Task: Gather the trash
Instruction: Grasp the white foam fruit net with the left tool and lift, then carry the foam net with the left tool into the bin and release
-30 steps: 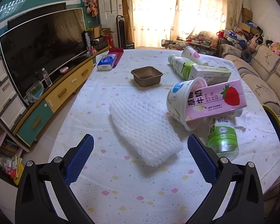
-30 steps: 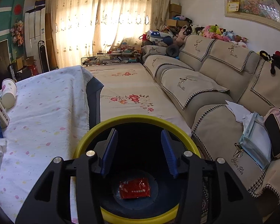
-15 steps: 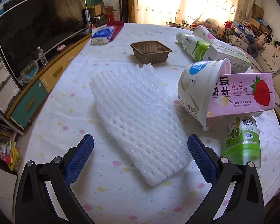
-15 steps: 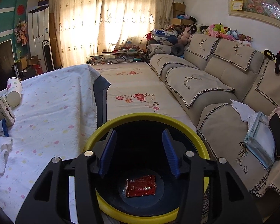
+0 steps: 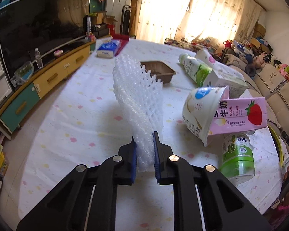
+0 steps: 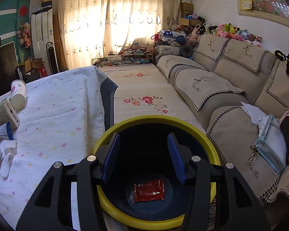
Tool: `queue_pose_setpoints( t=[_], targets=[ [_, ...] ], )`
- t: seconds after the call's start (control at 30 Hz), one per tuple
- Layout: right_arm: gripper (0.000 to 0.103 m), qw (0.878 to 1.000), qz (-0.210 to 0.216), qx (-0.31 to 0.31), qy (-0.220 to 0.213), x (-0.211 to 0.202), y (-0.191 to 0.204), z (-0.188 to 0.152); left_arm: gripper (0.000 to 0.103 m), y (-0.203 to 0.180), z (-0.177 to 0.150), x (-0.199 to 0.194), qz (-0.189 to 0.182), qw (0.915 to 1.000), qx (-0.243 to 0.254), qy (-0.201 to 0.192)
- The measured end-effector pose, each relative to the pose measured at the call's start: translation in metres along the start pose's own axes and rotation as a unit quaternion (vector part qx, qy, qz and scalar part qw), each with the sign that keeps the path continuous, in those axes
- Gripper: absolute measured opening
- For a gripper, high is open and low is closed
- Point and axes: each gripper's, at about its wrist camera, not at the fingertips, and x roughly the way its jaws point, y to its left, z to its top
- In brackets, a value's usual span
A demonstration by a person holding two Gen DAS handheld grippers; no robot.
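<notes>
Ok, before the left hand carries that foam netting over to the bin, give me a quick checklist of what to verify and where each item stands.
1. Left gripper shut on the white foam net sleeve, after just closing: ok.
2. Sleeve fully lifted off the table: cannot tell; its far end sticks up, the near end hangs between the fingers.
3. Upturned yogurt cup and pink strawberry milk carton clear of the sleeve: ok.
4. Yellow-rimmed bin open with room: ok, only a red packet inside.
5. Right gripper clear of the bin mouth: not ok, it is above the opening, open and empty.
</notes>
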Motion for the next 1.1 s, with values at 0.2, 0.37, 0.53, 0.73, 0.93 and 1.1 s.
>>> queue_pose_setpoints(
  t=[0.2, 0.37, 0.53, 0.73, 0.93, 1.1],
  targets=[
    [0.049, 1.000, 0.001, 0.000, -0.012, -0.011, -0.001, 0.004, 0.014, -0.005, 0.008, -0.046, 0.008, 0.9986, 0.017, -0.050],
    [0.049, 1.000, -0.002, 0.005, -0.029, -0.028, -0.008, 0.006, 0.015, -0.041, 0.019, -0.083, -0.040, 0.9945, 0.054, -0.080],
    [0.050, 0.999, -0.012, 0.014, -0.045, -0.050, -0.025, 0.003, 0.015, -0.105, 0.029, -0.089, -0.121, 0.9837, 0.110, -0.075],
    [0.052, 0.997, -0.044, 0.033, -0.062, -0.077, -0.061, -0.003, 0.015, -0.210, 0.026, -0.072, -0.212, 0.9577, 0.191, -0.041],
    [0.053, 0.994, -0.068, 0.058, -0.065, -0.094, -0.095, -0.010, 0.015, -0.324, 0.017, -0.038, -0.281, 0.9255, 0.254, 0.010],
    [0.054, 0.992, -0.081, 0.070, -0.062, -0.098, -0.114, -0.014, 0.015, -0.406, -0.001, -0.001, -0.295, 0.9067, 0.297, 0.050]
  ],
)
